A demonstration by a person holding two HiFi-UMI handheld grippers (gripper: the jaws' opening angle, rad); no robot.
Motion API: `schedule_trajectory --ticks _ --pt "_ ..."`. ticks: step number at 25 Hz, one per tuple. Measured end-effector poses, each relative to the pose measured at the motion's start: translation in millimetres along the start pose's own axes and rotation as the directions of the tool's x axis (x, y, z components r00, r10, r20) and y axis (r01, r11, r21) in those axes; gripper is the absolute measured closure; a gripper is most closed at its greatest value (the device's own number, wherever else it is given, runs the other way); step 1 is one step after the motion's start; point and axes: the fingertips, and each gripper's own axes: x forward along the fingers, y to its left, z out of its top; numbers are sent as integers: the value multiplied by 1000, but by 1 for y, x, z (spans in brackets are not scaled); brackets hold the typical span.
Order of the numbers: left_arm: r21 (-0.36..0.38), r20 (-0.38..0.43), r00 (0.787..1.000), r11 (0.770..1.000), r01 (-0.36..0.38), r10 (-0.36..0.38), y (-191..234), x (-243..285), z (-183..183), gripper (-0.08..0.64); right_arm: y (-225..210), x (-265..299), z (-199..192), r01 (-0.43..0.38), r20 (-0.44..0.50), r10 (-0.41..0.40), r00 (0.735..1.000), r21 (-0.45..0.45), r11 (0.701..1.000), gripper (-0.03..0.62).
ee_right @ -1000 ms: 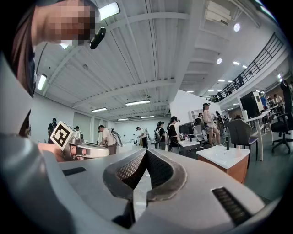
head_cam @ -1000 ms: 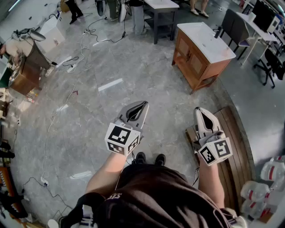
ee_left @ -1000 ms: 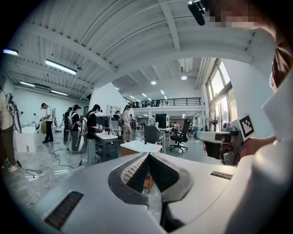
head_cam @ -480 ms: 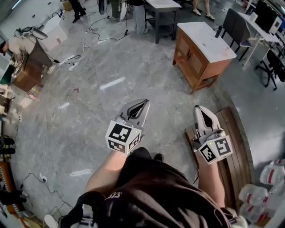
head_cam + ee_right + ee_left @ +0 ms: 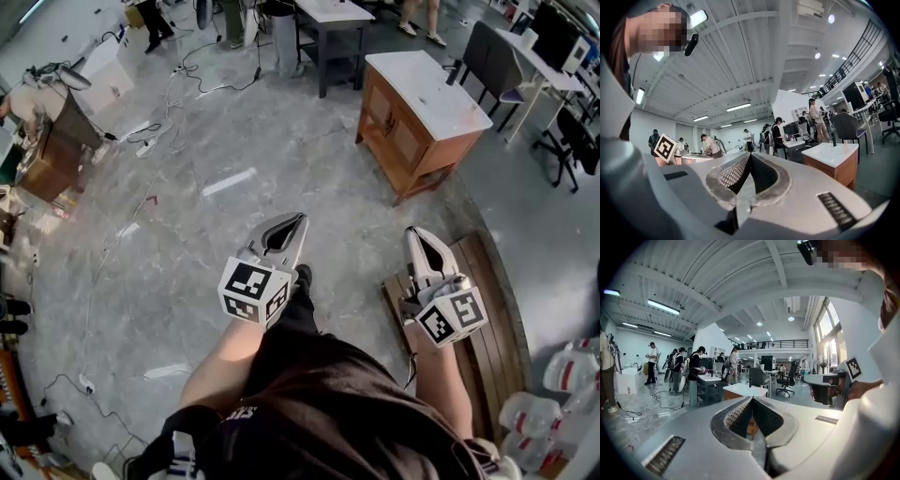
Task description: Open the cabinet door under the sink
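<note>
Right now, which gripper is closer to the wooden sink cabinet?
Right. The right gripper is straight below the sink cabinet in the head view; the left gripper sits farther off to the left. Neither touches it.

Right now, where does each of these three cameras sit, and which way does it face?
Head view: on the person's head, facing steeply down; shows the floor, both forearms, left gripper, right gripper and sink cabinet.
Left gripper view: on the left gripper, facing along its shut jaws toward the sink cabinet; right gripper and the hand holding it at right.
Right gripper view: on the right gripper, facing along its shut jaws; sink cabinet at right, left gripper's marker cube at left.
Shared: all three show the sink cabinet.
</note>
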Motion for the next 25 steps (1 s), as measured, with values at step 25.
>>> schedule_trajectory --ticks 25 --pt "-4 -43 982 983 183 -183 280 266 39 541 -129 361 5 112 -71 -109 992 40 993 577"
